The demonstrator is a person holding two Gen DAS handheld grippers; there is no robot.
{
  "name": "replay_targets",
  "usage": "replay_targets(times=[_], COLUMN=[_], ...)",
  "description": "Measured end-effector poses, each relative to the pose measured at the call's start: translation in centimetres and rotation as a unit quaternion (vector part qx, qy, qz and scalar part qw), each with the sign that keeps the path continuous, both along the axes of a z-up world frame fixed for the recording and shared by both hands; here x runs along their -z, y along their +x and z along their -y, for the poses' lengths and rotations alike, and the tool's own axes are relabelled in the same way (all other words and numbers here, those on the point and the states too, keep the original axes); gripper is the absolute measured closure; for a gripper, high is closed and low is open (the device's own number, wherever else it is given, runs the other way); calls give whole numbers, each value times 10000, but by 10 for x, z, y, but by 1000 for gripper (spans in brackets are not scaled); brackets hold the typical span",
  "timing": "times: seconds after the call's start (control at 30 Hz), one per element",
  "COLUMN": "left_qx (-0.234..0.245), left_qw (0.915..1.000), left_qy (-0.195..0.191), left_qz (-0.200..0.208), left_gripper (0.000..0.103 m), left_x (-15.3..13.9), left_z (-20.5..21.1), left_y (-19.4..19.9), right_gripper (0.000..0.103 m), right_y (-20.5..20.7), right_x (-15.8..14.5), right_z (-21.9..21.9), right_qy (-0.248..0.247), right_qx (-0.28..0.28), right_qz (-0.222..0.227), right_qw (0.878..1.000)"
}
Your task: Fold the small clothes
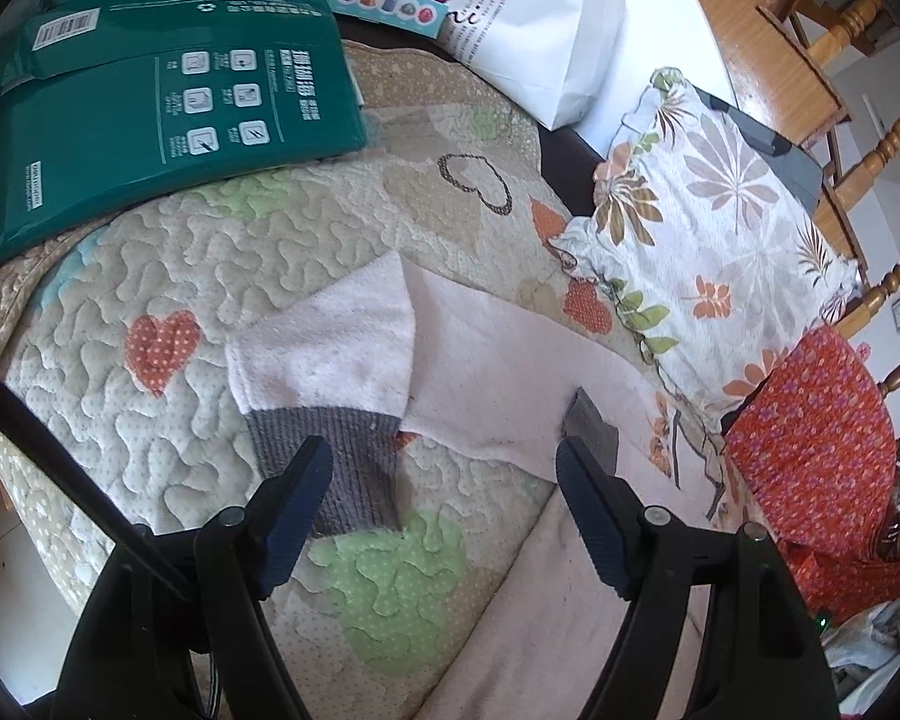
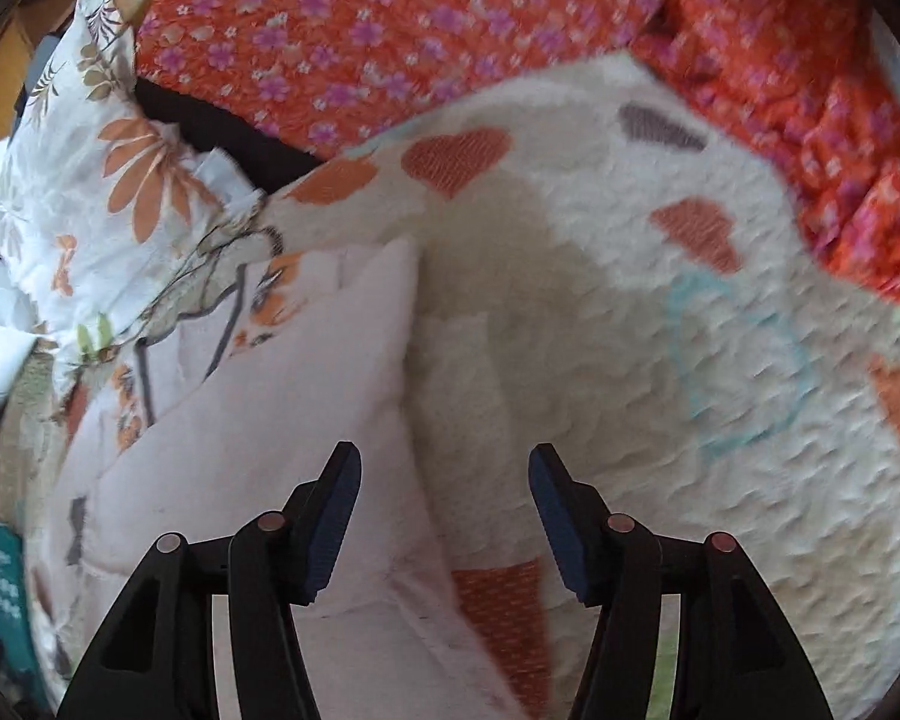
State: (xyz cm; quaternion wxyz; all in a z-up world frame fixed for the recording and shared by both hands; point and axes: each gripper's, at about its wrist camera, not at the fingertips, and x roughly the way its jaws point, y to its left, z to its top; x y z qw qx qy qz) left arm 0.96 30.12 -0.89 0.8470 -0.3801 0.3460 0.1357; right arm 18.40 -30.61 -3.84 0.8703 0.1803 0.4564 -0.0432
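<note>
My left jaws (image 1: 444, 450) stood wide apart with nothing pressed between them, hanging over the quilted cover (image 1: 168, 252) low in the left wrist view. Just beyond their tips lay the small pale pink garment (image 1: 480, 348), spread at the centre of that frame: one flap was turned over to show its fleecy inside, and a grey ribbed cuff (image 1: 342, 468) lay under my left-hand finger. A second scrap of grey (image 1: 591, 429) showed just past my right-hand finger.

Farther up that frame, a dark green printed package (image 1: 168, 96) rested at the upper left, a white paper bag (image 1: 546, 42) at the top centre, and a leaf-print cloth (image 1: 708, 222) at the right, with an orange flowered cloth (image 1: 810, 438) below it. Only this view took in the wooden chair (image 1: 870, 120) at the far right edge.

My right jaws (image 2: 444, 468) also stood open and empty. Their view was smeared. The pink garment lay at the lower left there (image 2: 282, 420), passing under my left-hand finger, beside bare quilt with orange hearts (image 2: 456, 159). The leaf-print cloth (image 2: 90, 180) sat at the left. The orange flowered cloth (image 2: 390, 24) filled the top and upper right, far larger here than in the other view.
</note>
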Motion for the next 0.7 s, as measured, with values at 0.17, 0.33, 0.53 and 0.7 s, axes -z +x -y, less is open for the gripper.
replay_targets(times=[0.17,0.33,0.53,0.7], left_qx=[181,159,-34,-453], left_qw=[9997,9997,9999,9990], left_qy=[110,82,-66,-2], left_qz=[-106,-137,-128,1], left_gripper=[27,27,27,27], left_x=[2,4,6,0], left_z=[15,14,0,-24], left_y=[10,13,6,-13], right_gripper=[85,97,97,85], right_y=[8,4,8,-11], right_x=[15,8,10,-18], right_z=[-29,-34,-6,-27], right_qy=[210,-331,-759,-1686], right_qx=[-528,-520,-100,379], right_qz=[-131,-162,-539,-163], right_qw=[9983,9980,9956,9848])
